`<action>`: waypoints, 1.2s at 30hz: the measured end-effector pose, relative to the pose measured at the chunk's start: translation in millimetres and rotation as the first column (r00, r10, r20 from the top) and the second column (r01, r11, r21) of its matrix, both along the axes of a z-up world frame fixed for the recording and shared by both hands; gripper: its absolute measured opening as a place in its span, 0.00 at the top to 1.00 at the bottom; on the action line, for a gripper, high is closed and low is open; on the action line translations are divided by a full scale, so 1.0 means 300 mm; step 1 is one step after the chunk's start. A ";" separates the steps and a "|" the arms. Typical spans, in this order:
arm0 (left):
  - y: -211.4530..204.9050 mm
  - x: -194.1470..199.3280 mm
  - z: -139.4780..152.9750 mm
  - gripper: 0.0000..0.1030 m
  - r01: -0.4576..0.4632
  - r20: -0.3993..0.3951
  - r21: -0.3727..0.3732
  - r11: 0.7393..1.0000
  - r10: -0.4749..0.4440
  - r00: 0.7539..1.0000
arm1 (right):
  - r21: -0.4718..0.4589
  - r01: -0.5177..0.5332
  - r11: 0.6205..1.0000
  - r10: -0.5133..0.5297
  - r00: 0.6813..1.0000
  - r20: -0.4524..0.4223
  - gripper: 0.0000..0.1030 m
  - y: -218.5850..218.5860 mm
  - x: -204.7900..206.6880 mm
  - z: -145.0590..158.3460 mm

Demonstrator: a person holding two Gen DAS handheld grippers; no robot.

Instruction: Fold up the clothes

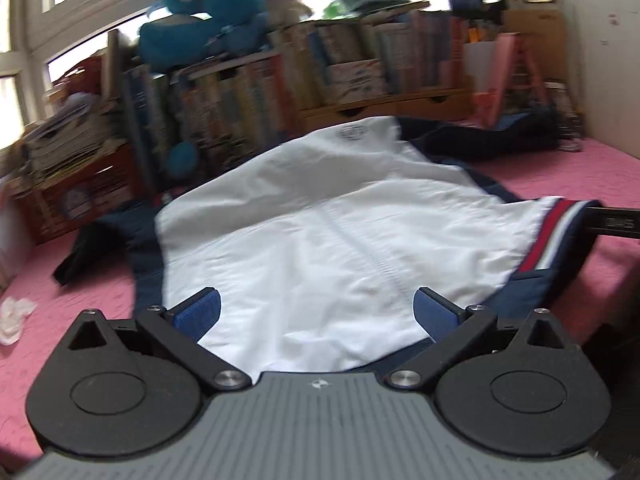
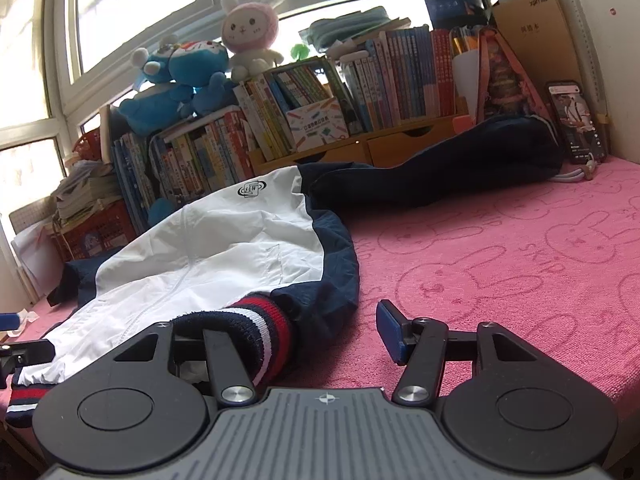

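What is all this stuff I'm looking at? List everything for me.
jacket: one, white and navy with a red-white-navy striped hem, spread on the bed
bedcover: one, pink with a bunny pattern, under everything
dark garment: one, navy, lying by the shelf
books: many, mixed colours, on shelves behind
plush toys: two, blue and pink-white, on top of the books
phone: one, black, propped at the wall
left tongs: open over the jacket
right tongs: open, striped hem between them
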State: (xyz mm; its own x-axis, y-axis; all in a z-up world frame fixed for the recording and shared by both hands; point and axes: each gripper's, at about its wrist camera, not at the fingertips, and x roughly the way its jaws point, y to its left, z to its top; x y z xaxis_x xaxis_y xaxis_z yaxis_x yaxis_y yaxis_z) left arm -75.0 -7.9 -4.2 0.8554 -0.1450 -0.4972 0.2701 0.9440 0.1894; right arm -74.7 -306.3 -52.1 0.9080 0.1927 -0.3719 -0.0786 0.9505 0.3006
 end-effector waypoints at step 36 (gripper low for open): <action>-0.210 0.021 -0.039 0.00 0.310 0.050 -0.002 0.951 -0.309 0.950 | 0.069 0.058 0.996 -0.054 0.996 -0.064 0.44 0.000 0.033 0.015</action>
State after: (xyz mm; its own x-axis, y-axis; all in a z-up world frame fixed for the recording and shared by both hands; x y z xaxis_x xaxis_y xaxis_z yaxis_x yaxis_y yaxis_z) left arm -68.8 -70.7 -15.9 0.7907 -0.4110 -0.4537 0.5399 0.8175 0.2005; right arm -64.7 -306.4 -47.5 0.8937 0.1699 -0.4152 -0.0049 0.9291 0.3697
